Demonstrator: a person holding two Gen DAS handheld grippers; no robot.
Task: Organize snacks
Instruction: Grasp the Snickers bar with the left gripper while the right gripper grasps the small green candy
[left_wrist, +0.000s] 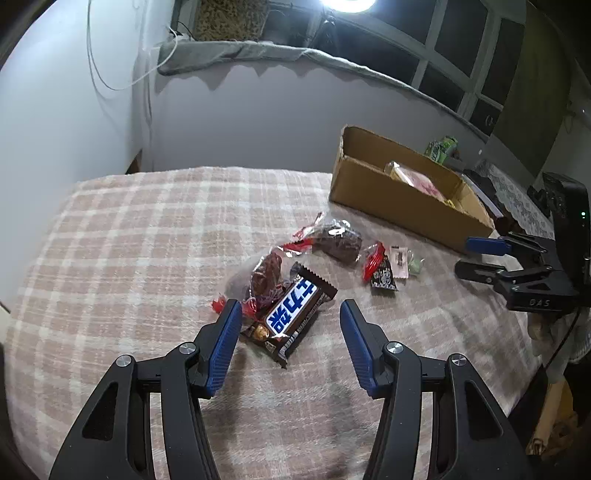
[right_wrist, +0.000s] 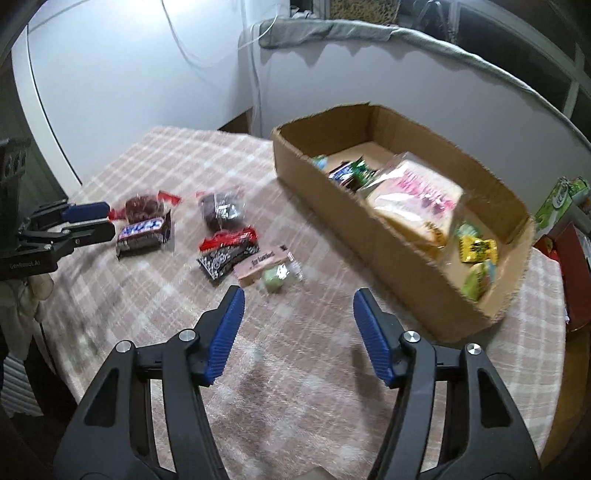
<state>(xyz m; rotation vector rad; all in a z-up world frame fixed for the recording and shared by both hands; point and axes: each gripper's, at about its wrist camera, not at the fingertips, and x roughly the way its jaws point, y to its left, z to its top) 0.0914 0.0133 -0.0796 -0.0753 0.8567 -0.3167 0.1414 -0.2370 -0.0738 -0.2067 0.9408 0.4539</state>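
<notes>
Snacks lie scattered on a round table under a pink checked cloth (left_wrist: 129, 240), with a cardboard box (right_wrist: 388, 236) as the landmark. Nearest the left camera, the left gripper (left_wrist: 290, 314) stands partly open and holds nothing; a brown chocolate bar (left_wrist: 291, 314) lies on the cloth between its blue fingertips, the pads not pressing it. Just beyond the bar sits a clear packet of dark sweets (left_wrist: 266, 277), and farther toward the box a wrapped brown cake (left_wrist: 338, 238).

In the right camera, the right gripper (right_wrist: 298, 301) is also partly open and empty, over bare cloth. Just past its tips lie a small green sweet (right_wrist: 275, 278), a pink packet (right_wrist: 260, 264) and a black-and-red packet (right_wrist: 225, 254), all on the near side of the box, apart from it.

The box sits at the table's far right, near the edge, open-topped and holding several packets, including a large pink-printed bag (right_wrist: 417, 203). Left of the box, the cloth is bare up to the far rim. Behind stands a pale wall.
</notes>
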